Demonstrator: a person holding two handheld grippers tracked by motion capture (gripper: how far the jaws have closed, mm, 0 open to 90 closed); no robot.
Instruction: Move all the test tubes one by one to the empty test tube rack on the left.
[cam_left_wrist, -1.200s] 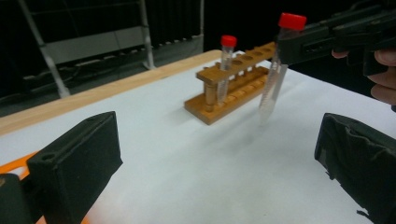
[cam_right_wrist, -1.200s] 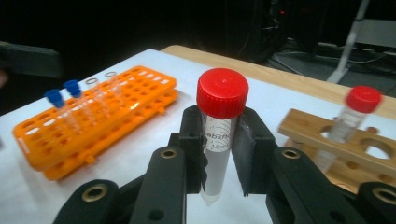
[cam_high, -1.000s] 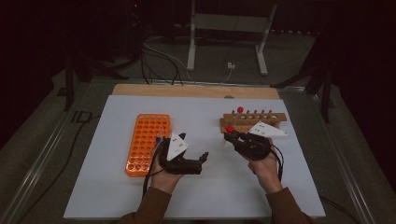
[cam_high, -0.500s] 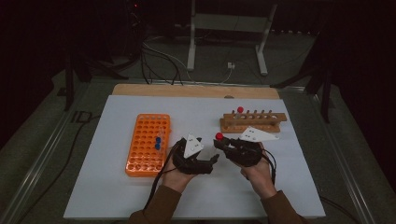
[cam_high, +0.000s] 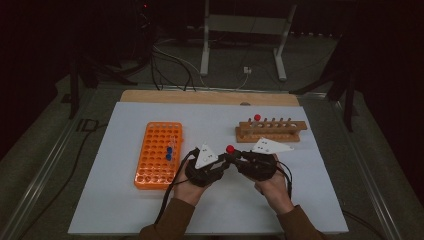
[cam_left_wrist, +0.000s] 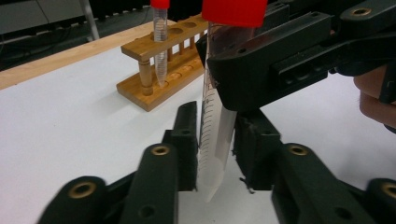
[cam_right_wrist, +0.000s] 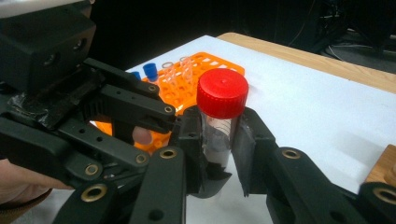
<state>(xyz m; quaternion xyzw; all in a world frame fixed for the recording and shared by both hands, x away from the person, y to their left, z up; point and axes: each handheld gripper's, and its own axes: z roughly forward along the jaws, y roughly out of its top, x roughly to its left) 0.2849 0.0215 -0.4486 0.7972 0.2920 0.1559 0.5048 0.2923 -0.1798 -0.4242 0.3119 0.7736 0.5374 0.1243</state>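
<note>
The red-capped tube (cam_left_wrist: 215, 135) hangs upright above the middle of the tabletop (cam_high: 300, 200), nearer its front edge than its back, with both tongs meeting at it. The right tongs (cam_right_wrist: 218, 140) clench it just under the red cap (cam_right_wrist: 222, 93), which judging by the grip keeps it vertical while the other hand comes in lower. The left tongs (cam_left_wrist: 215, 154) straddle the tapered lower end; in the left gripper view a sliver of gap seems to remain at each pad, so I cannot tell whether they already press on it. This looks like a handover, the 2 grips set at different heights so they do not collide. Toward the back right of the tabletop stands the wooden rack (cam_high: 270, 131) with 1 red-capped tube in it; toward the left edge lies the orange rack (cam_high: 159, 155), holding blue-capped tubes (cam_high: 169, 153). The held tube's contents are hard to make out, and its middle is hidden behind the right jaws.
</note>
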